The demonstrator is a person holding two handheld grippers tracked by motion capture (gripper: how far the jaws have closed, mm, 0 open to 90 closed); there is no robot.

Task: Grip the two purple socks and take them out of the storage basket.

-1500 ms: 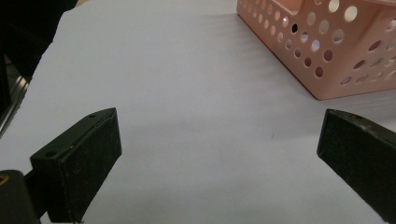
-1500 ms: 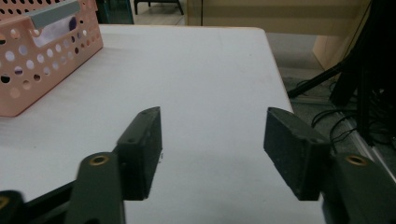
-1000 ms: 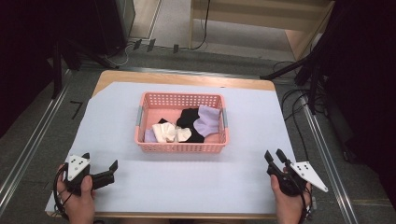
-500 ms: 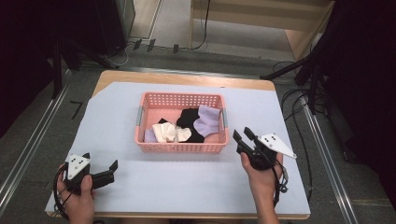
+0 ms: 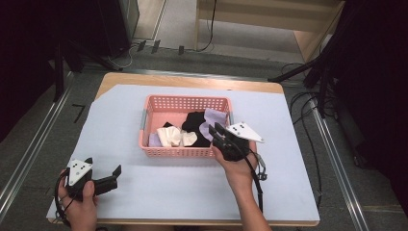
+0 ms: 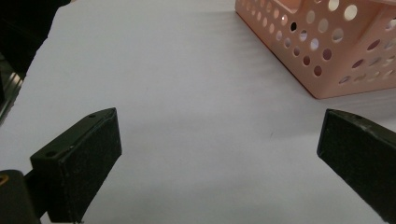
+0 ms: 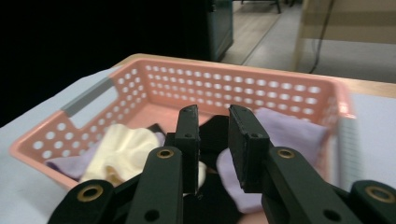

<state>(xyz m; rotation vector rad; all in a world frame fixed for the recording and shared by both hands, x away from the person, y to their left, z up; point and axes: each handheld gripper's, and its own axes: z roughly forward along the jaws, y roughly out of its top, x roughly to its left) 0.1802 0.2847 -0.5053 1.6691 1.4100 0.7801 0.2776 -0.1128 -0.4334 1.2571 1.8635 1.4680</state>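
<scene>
A pink basket (image 5: 185, 152) sits on the table's (image 5: 120, 79) white cover (image 5: 298, 144).

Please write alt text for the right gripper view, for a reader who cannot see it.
The right gripper hangs over a pink basket of socks, its two black jaws a narrow gap apart with nothing between them. Below lie a cream sock, a black sock and a lilac sock.

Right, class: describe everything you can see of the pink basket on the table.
The pink basket is a rectangular tray of what looks like plastic, its walls punched with rows of round holes, with a grey handle strip at one end. It stands upright mid-table on the pale sheet, holding cream, black and lilac socks. The right gripper hovers over its right end.
</scene>
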